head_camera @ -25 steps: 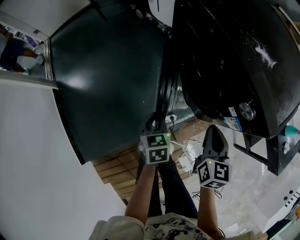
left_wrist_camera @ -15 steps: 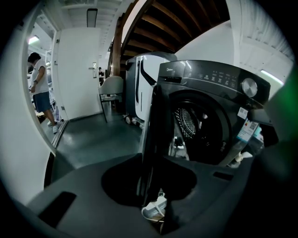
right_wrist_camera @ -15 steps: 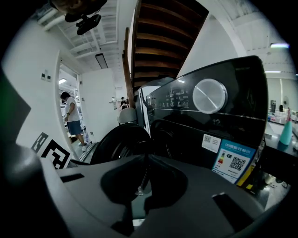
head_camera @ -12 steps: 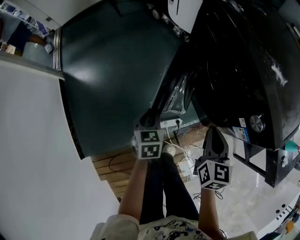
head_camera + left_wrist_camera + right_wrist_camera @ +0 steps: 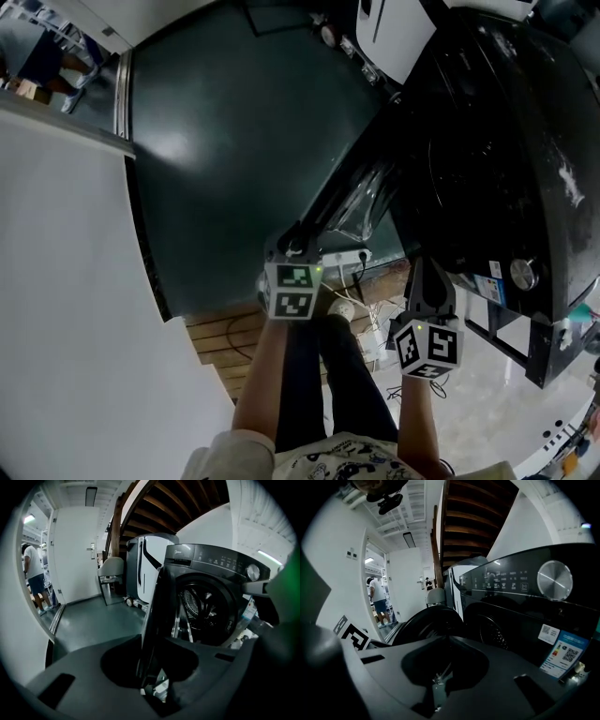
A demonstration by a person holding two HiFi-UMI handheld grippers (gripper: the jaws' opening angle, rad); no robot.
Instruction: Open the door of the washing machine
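One door [image 5: 157, 616] is seen swung out from the black washing machine [image 5: 215, 573], and its edge is pinched between the jaws of the left gripper [image 5: 149, 667]. The right gripper [image 5: 440, 670] is closed on nothing and is held near the machine's front.

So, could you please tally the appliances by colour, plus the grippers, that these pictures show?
Black washing machine: 1
White appliance: 1
Grippers: 2, left gripper clamped on the door, right gripper empty
Total: 4

Dark left gripper [image 5: 298, 240], right gripper [image 5: 427, 274], perhaps printed shirt [image 5: 349, 459]
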